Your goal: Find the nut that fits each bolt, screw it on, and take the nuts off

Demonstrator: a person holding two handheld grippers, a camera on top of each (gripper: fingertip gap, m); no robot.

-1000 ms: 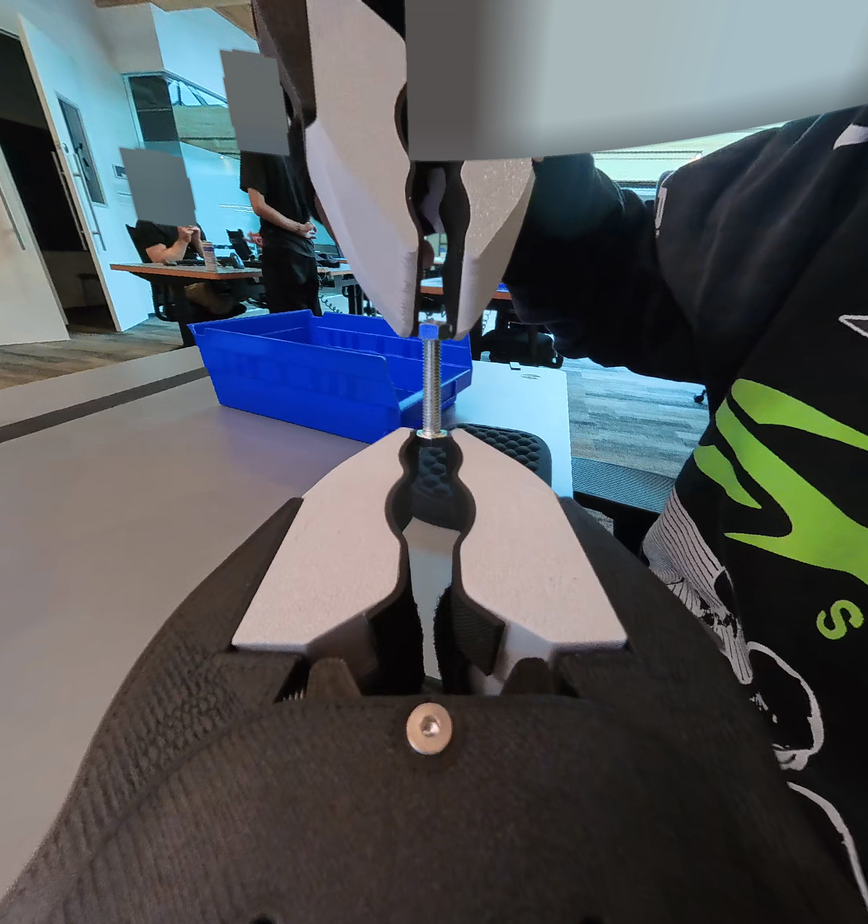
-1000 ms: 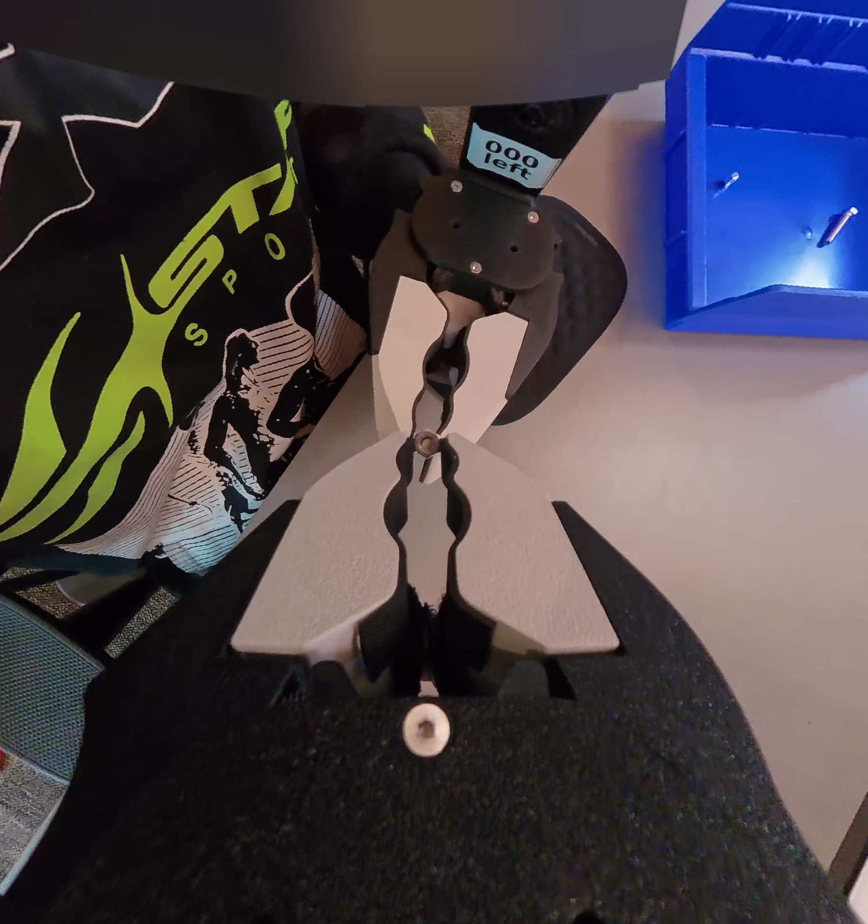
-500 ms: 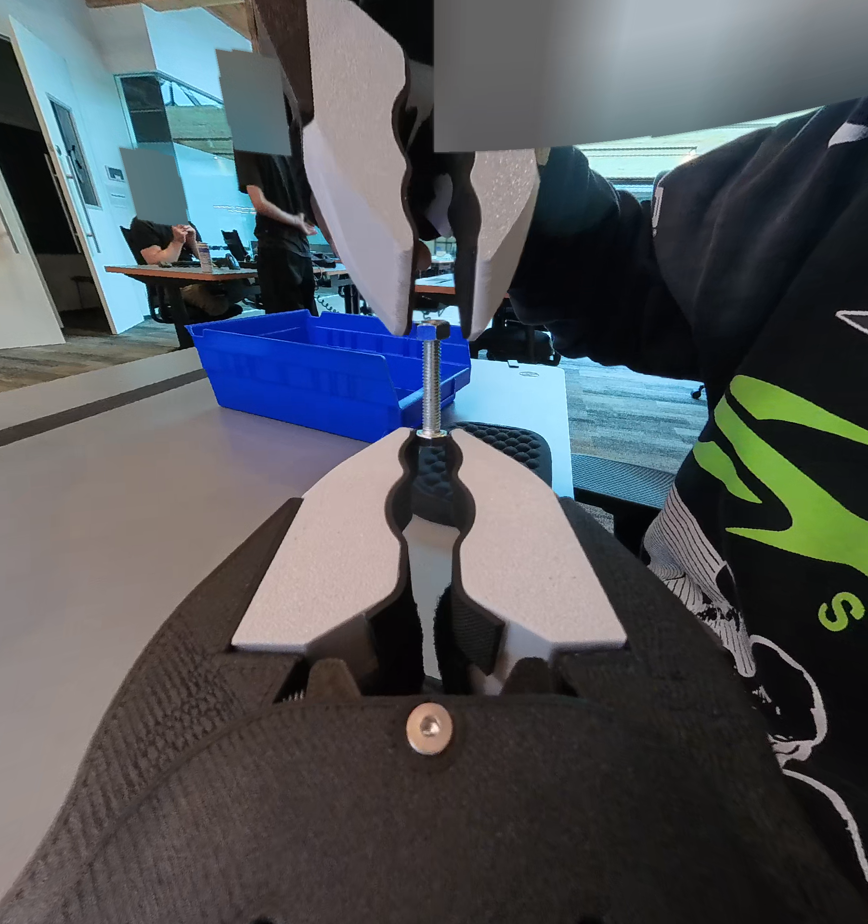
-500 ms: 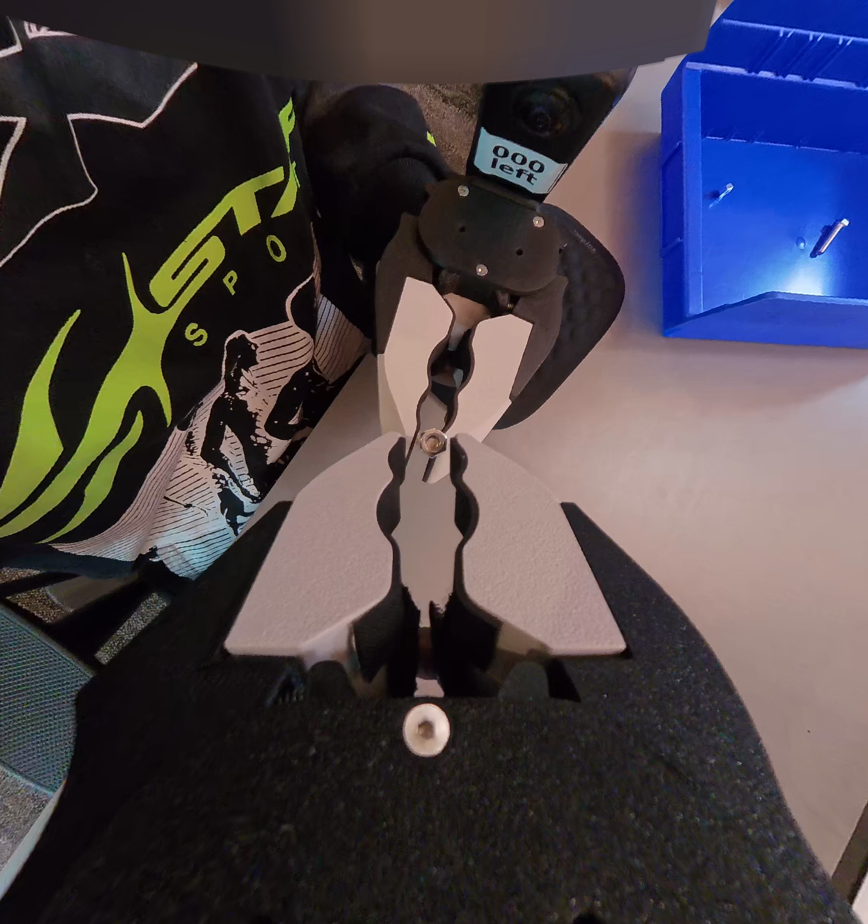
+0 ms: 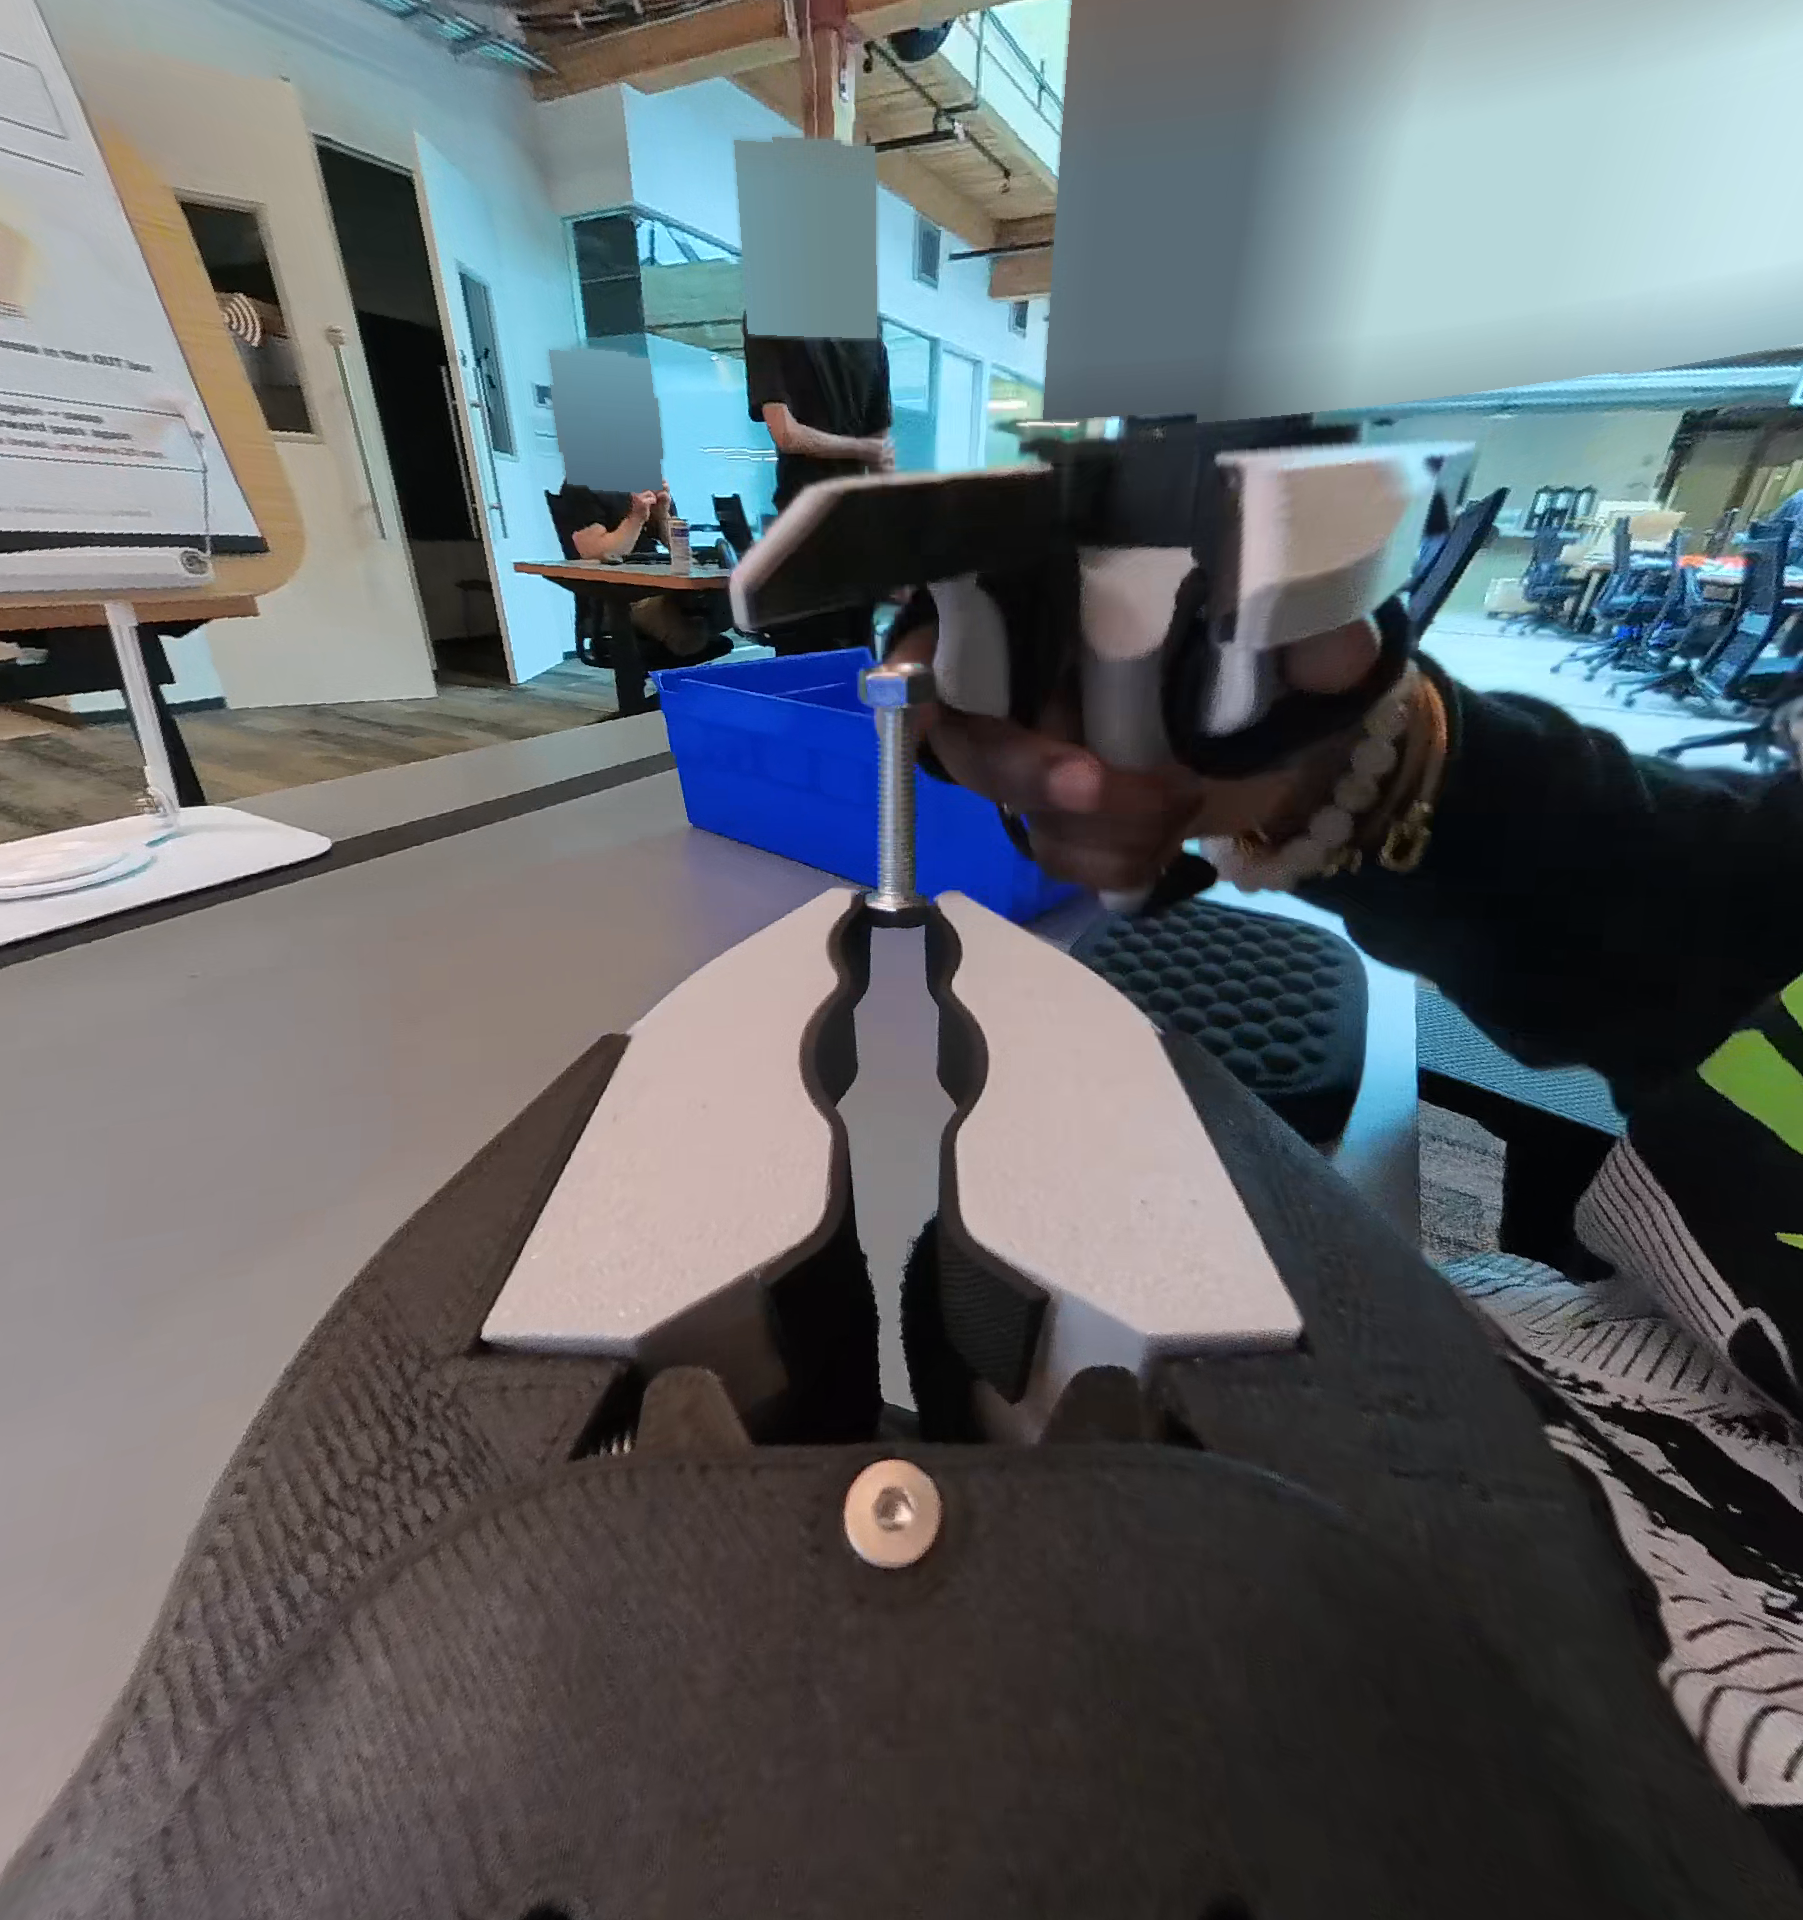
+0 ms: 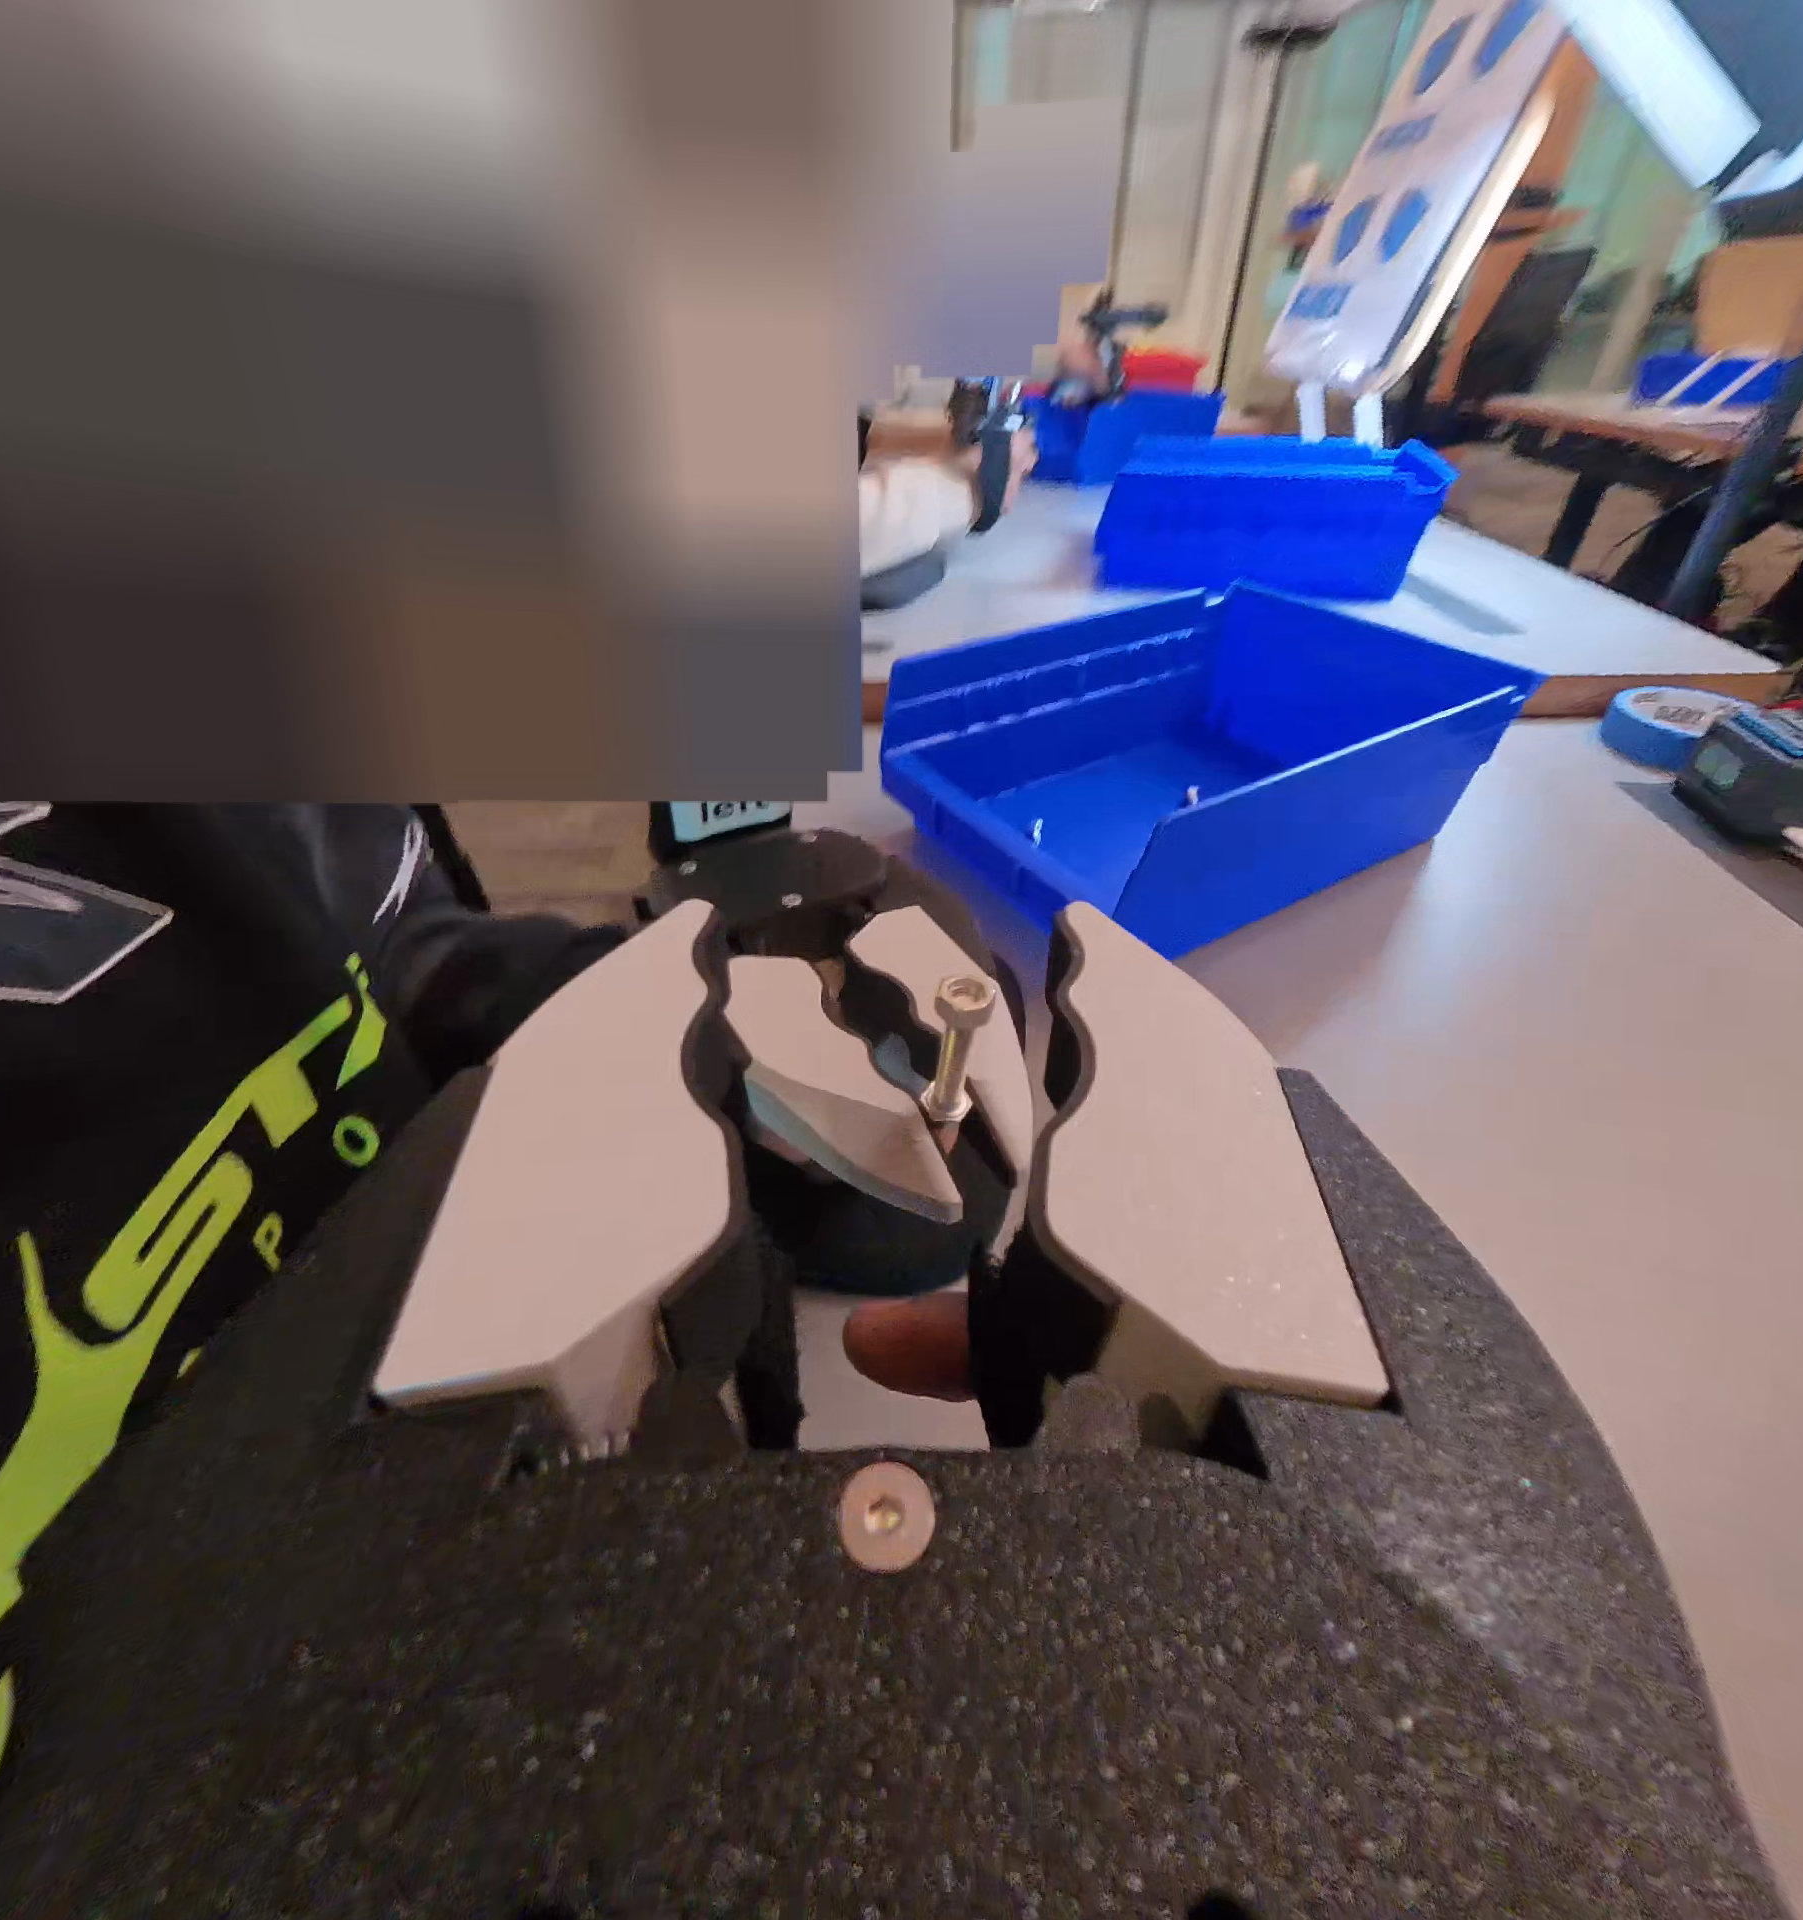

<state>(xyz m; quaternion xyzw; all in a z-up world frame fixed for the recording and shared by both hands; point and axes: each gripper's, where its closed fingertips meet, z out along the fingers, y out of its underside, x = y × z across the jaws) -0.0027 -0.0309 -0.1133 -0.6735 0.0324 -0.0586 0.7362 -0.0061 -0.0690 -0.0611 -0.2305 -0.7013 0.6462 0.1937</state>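
Bolt (image 5: 895,790) stands upright, its bottom end pinched in the left gripper (image 5: 898,914), a nut (image 5: 898,688) on top. Right gripper (image 6: 881,935) is spread wide, holding nothing. Small sticker (image 6: 728,808) with writing sits on the left gripper.

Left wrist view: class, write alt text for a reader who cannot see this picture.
The left gripper pinches a silver bolt upright by its lower end, a nut at its top. The right gripper hovers behind, above a blue bin on the grey table.
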